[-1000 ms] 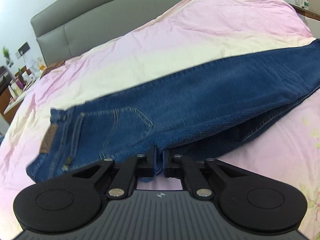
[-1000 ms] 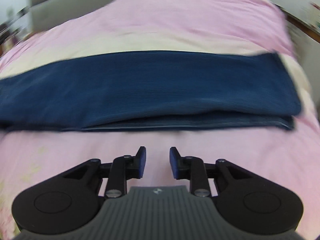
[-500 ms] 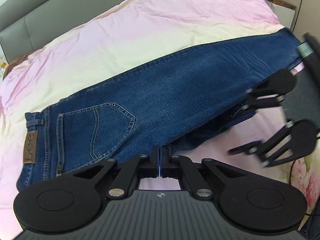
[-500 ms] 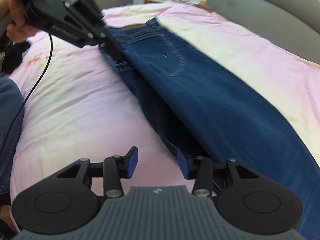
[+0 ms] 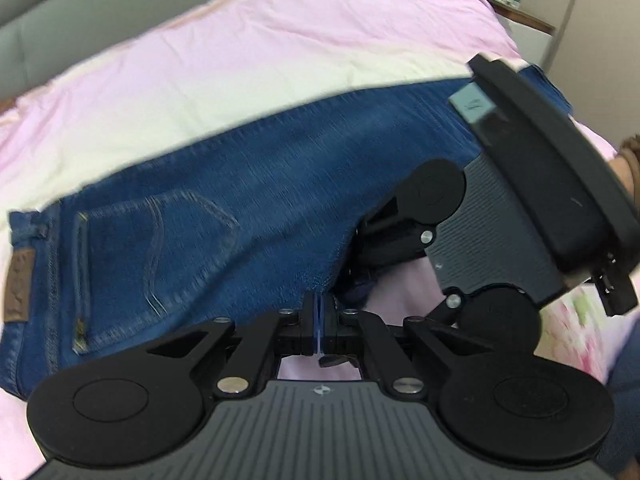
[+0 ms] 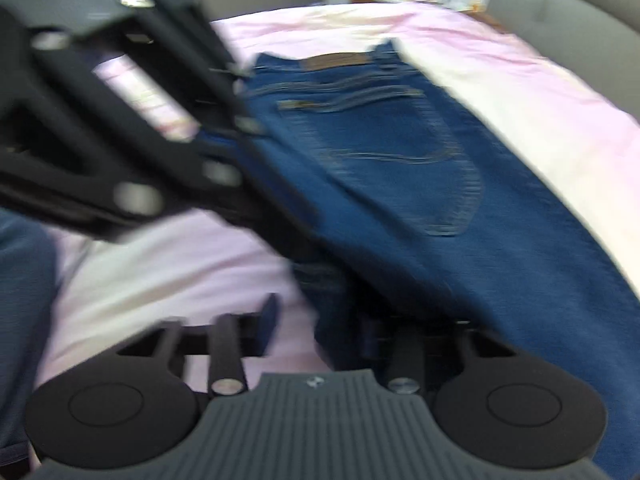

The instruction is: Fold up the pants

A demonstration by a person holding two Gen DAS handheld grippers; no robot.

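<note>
Waist patch [image 5: 17, 285]: brown, at the far left end of the jeans. Jeans [image 5: 224, 216]: blue denim, lying lengthwise on a pink and cream bedspread [image 5: 248, 60], back pocket [image 5: 160, 248] facing up. Left gripper [image 5: 319, 330]: fingers pressed together on the near edge of the denim. Right gripper [image 5: 352, 256]: comes in from the right, tips at the same near edge just beside the left one; in its own view the fingers stand apart, the right one blurred against the fabric [image 6: 400, 184]. Headboard [image 5: 48, 4]: grey, behind the bed.
</note>
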